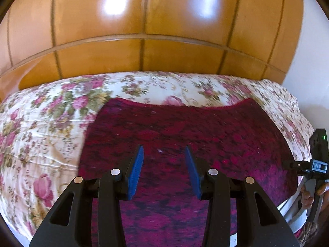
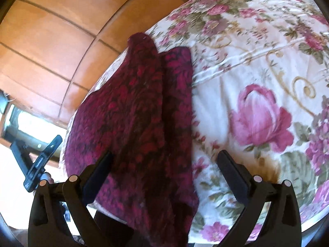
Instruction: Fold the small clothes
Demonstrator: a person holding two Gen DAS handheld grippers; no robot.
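A crimson-and-black patterned knit garment [image 1: 185, 135] is laid on the floral bedspread [image 1: 41, 123], near the bed's front edge, with a wooden wardrobe [image 1: 144, 30] behind.

Left tongs [image 1: 164, 160]: released, blue pads [image 1: 136, 170] spread, hovering directly over the garment's near middle; nothing gripped.

Right tongs [image 2: 164, 164]: released, jaws wide apart, nothing held. Seen from this side, the garment [image 2: 144, 113] runs lengthwise away from the tongs, one lengthwise fold line visible, its right edge between the jaws and its bulk lying to the left.

Judged: both tongs are placed close; the right is better aligned with the long axis for an end-to-end fold.
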